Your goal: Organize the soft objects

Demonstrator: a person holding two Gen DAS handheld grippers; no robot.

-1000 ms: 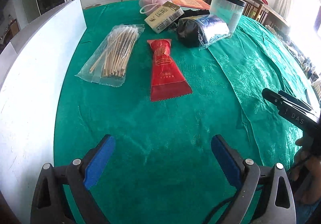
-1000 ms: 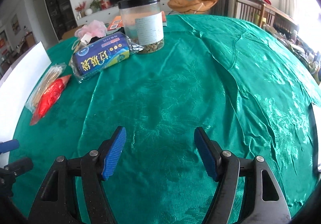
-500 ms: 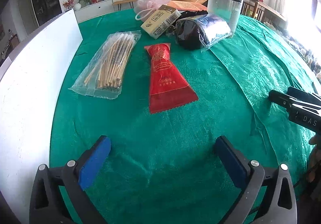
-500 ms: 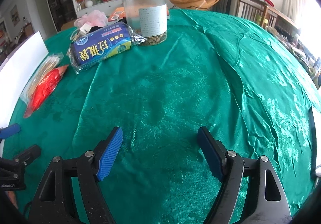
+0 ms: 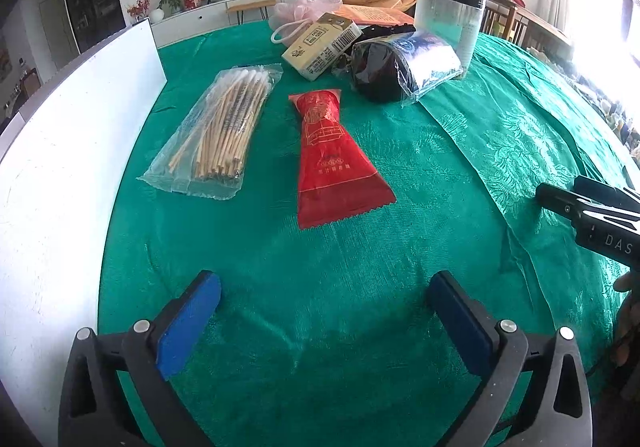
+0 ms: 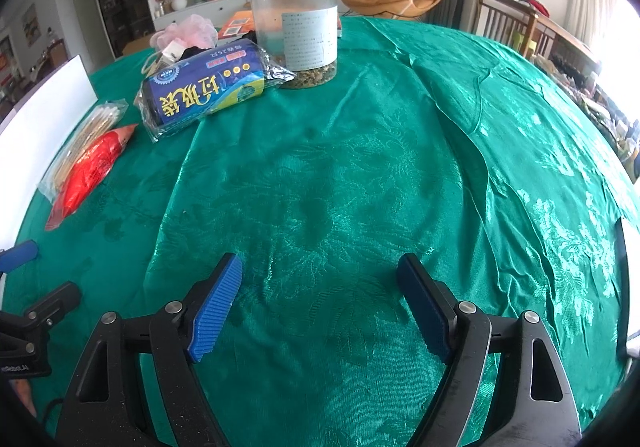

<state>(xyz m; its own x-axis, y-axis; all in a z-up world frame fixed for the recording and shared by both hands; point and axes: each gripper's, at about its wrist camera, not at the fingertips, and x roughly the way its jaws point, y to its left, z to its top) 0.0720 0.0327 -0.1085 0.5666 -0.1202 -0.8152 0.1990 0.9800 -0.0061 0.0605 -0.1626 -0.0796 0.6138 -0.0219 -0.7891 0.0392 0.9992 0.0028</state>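
A red packet (image 5: 332, 151) lies flat on the green tablecloth (image 5: 360, 247), beside a clear bag of cotton swabs (image 5: 220, 127). Behind them are a beige tissue pack (image 5: 324, 45), a pink bath pouf (image 5: 304, 9) and a wrapped blue roll of bags (image 6: 208, 87). My left gripper (image 5: 324, 287) hangs open over bare cloth, short of the red packet. My right gripper (image 6: 320, 267) is over bare cloth farther right. Its jaws are opening with nothing between them. The red packet (image 6: 90, 167) shows at the left of the right wrist view.
A clear jar with a black lid (image 6: 296, 19) stands behind the blue roll. A white board (image 5: 60, 151) runs along the table's left side. The cloth is creased on the right (image 6: 480, 151). Chairs and a TV stand behind the table.
Both pairs of jaws stand wider than a second ago. Both views have tipped slightly, so the objects sit a little lower in frame. Nothing on the table has moved.
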